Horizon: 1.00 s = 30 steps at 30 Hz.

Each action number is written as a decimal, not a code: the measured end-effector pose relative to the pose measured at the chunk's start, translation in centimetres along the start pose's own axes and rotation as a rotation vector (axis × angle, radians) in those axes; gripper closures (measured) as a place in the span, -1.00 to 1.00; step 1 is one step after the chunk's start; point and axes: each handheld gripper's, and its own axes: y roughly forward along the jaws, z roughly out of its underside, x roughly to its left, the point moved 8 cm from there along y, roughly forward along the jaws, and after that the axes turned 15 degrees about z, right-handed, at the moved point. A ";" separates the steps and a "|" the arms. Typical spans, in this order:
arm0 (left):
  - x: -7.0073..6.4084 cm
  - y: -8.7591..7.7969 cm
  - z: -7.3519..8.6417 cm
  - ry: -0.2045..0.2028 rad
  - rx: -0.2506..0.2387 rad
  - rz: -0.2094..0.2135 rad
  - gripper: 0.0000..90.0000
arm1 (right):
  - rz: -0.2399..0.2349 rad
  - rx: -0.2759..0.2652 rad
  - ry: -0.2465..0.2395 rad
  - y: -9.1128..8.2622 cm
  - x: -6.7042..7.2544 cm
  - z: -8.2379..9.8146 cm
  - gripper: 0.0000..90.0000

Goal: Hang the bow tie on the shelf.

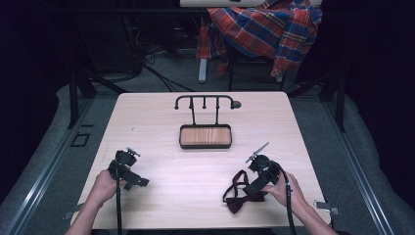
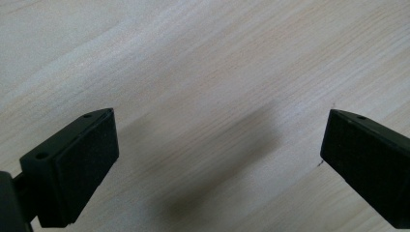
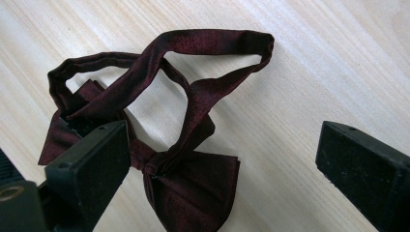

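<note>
The tabletop is of pale wood and carries all the things. Behind it, well beyond both tongs, a red and blue checked shirt hangs over a chair.

Ahead of both tongs, about in the middle between them and well apart from each, stands a black hook rack on a tray with a wooden floor. Its top bar runs from left to right.

The left tongs is held in the person's left hand near the front left of the tabletop. In the left gripper view its two black jaws stand wide apart and between them is only bare wood. It holds nothing.

The right tongs is held in the right hand near the front right. Its jaws are also wide open and grip nothing.

A dark red bow tie lies flat on the tabletop just beside the right tongs, on its left side, partly under it in the high view. In the right gripper view the bow is close to the left jaw, which hides a part of one wing. The bow's long axis runs across the jaws, a little tilted. The neck strap makes loose loops that reach away from the tongs, toward the far end of the view. The middle knot is just beside the left jaw.
</note>
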 end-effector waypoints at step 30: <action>-0.1 0.0 0.0 0.006 0.005 0.007 -1.00 | -0.014 0.022 -0.062 0.8 1.2 -0.1 0.31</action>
